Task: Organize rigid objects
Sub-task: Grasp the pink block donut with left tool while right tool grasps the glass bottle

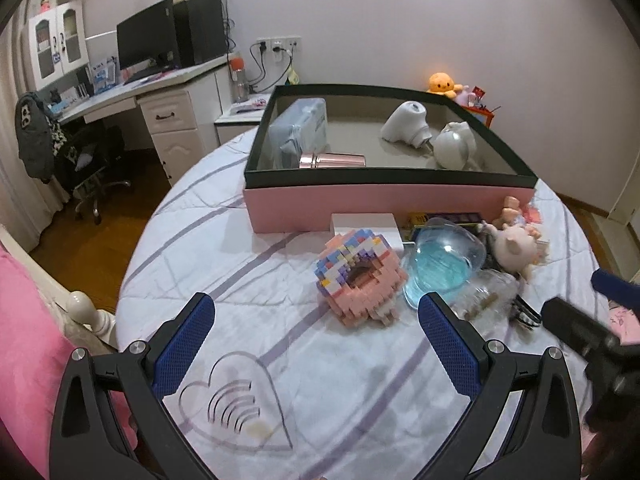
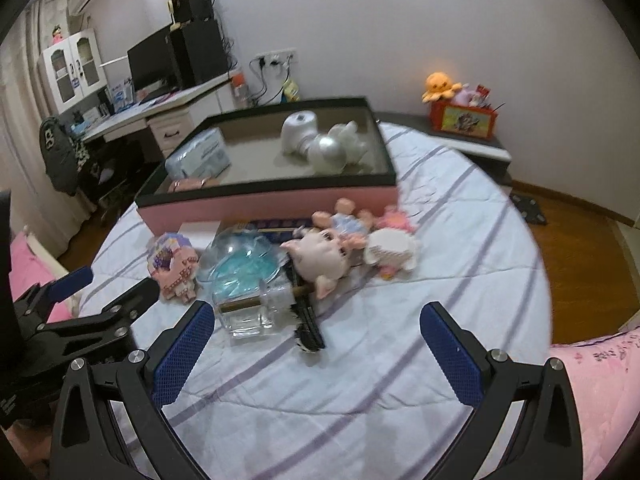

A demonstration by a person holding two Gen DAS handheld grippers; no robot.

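Both grippers held empty above the striped bedcover [image 1: 248, 264].
Left gripper [image 1: 316, 334] and right gripper [image 2: 316, 344]: jaws wide apart. Brick doughnut [image 1: 360, 276], glass bottle [image 2: 256, 312] and pig doll [image 2: 324, 256] lie mid-frame, before the pink box [image 1: 380, 204].

white box [image 1: 366, 226]: beyond left claw [image 1: 316, 320], front hidden by brick donut [image 1: 360, 276]; rest tucked vs pink tray [image 1: 384, 204].
dark flat pack [image 1: 448, 218]: mostly behind the clear dome [image 1: 444, 264], print too small to read.
right claw [image 1: 592, 320]: cut by frame edge in left view, tips blurred.
black strap [image 2: 308, 328]: ahead of right claw [image 2: 316, 320], top end under glass bottle [image 2: 256, 308].
dolls [image 2: 352, 220]: blurred, faces unclear.
rose tube [image 2: 188, 184]: half hidden by tray rim.
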